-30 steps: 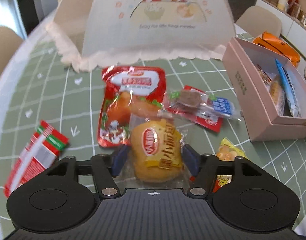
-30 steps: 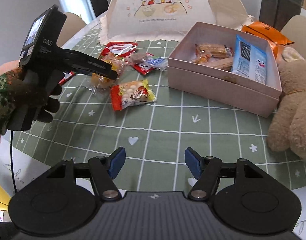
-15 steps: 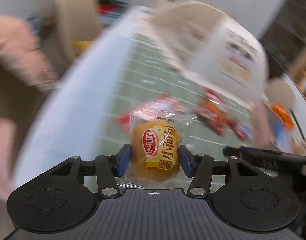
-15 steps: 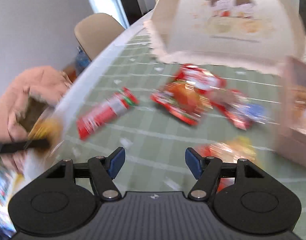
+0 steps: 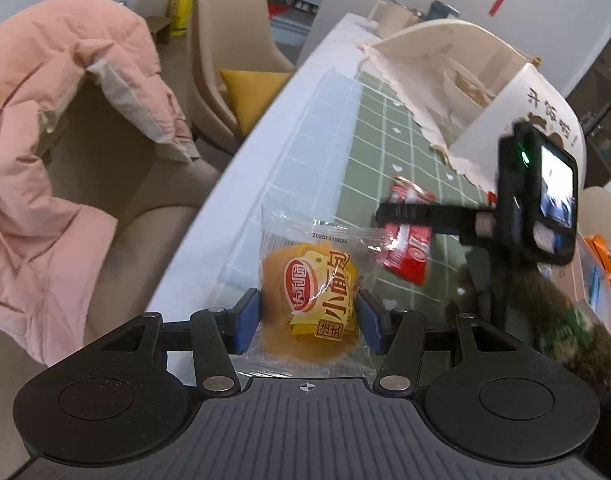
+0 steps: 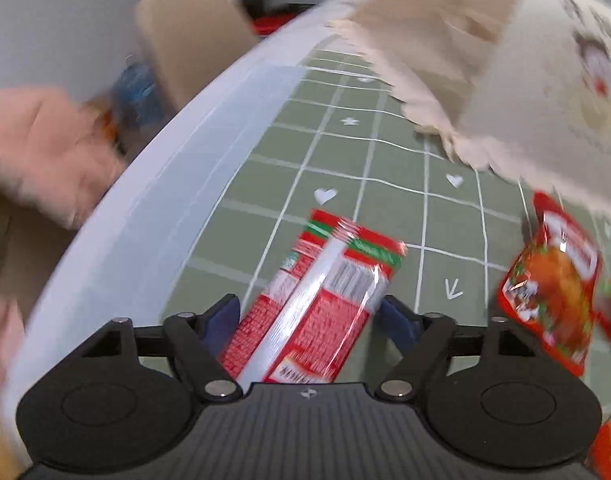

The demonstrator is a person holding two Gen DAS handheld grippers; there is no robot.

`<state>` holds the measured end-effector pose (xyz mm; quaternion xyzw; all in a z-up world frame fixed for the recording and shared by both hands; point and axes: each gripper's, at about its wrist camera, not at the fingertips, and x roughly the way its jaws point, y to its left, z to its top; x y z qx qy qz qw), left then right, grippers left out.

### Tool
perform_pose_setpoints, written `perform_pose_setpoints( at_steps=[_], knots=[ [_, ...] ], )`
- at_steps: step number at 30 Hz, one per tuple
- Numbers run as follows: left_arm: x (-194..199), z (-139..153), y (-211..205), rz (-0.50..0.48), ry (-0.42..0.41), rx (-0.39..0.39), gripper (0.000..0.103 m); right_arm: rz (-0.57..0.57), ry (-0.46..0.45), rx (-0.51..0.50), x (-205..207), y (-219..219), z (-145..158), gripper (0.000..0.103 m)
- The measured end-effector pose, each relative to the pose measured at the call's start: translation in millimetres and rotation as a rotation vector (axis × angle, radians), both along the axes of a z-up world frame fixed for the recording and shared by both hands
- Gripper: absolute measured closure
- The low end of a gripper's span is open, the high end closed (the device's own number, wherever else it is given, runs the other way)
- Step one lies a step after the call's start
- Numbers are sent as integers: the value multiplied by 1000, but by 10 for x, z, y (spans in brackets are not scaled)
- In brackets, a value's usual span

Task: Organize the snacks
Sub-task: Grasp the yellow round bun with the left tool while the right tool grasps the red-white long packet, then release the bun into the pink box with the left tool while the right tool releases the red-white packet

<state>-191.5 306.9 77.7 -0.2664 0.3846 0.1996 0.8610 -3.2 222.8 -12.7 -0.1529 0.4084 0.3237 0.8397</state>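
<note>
Progress: early, by my reckoning; one snack is lifted, another is being reached for, more lie loose, and no box shows in either view.
Table (image 5: 305, 128): round, pale rim, green cloth with a white grid.
Food cover (image 6: 525, 60): cream mesh dome with a frilly hem, towards the far edge.
Red packet (image 6: 321, 304): long, glossy foil, flat near the left edge.
Bun (image 5: 311, 300): soft, round, golden, in crinkly clear wrap, held above the left edge.
Left gripper (image 5: 309, 316): clenched on the bun.
Right gripper (image 6: 309, 320): jaws have just been closing around the red packet; whether the pads press it yet I cannot tell.
</note>
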Motion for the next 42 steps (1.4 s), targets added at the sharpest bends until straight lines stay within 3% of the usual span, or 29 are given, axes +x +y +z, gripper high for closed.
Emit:
perform_pose_setpoints(
  at_steps=[1, 2, 9, 15, 19, 31, 36, 42],
  knots=[
    [36, -2, -37, -14, -3, -5, 46, 49, -4, 2, -60, -116, 15, 50],
    [79, -15, -69, -25, -5, -11, 46, 81, -3, -6, -106, -227, 27, 52],
    [505, -70, -580, -170, -27, -58, 46, 147, -21, -31, -519, -1548, 15, 56],
    [785, -192, -1142, -277, -29, -113, 46, -5, -10, -43, -609, -2665, 43, 58],
    [910, -301, -1556, -357, -12, -144, 46, -104, -34, -54, -580, -3181, 48, 59],
    [1141, -395, -2423, -509, 22, -173, 46, -251, -2, 26, -566, -4169, 102, 59],
    [1280, -1, -2643, -567, -98, -151, 46, -322, -19, 92, -564, -4509, 313, 59],
    [1703, 1011, -2849, -638, -347, -13, 46, -367, -103, 181, -638, -4802, 692, 58]
  ],
)
